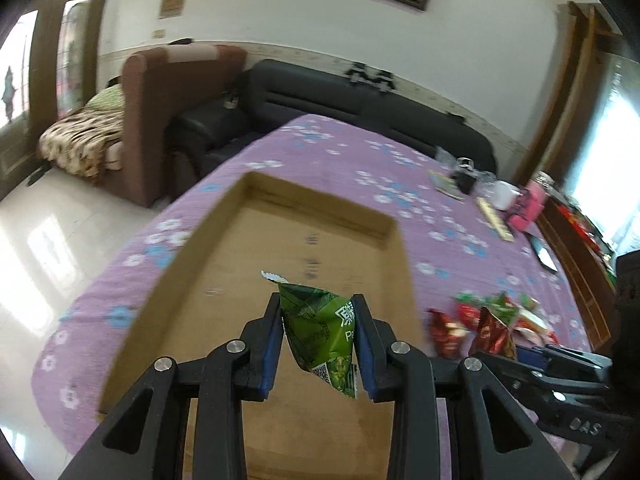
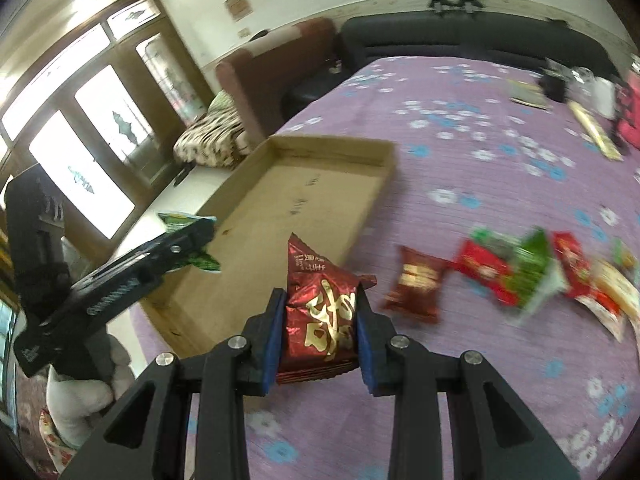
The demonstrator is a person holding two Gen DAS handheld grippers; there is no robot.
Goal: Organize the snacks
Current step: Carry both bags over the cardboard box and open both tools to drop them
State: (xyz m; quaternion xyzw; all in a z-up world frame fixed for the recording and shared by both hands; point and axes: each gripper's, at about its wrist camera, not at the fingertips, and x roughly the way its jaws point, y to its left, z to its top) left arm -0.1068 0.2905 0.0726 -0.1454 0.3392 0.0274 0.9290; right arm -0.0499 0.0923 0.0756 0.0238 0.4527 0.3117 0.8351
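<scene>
My left gripper [image 1: 318, 320] is shut on a green snack packet [image 1: 324, 340] and holds it above the shallow cardboard tray [image 1: 224, 216], whose floor is bare. My right gripper [image 2: 320, 312] is shut on a dark red snack packet [image 2: 320, 308] and holds it above the purple cloth, just right of the tray [image 2: 332, 148]. The left gripper with its green packet [image 2: 188, 240] shows at the left of the right wrist view, over the tray's left side. A pile of red and green snack packets [image 2: 512, 276] lies on the cloth to the right; it also shows in the left wrist view [image 1: 488, 320].
The table has a purple flowered cloth [image 1: 340, 152]. At its far right stand a white mug [image 1: 505, 194], a pink box [image 1: 528, 208], a dark jar [image 1: 466, 178] and flat packets. A black sofa [image 1: 360, 96] and a brown armchair [image 1: 160, 92] stand behind the table.
</scene>
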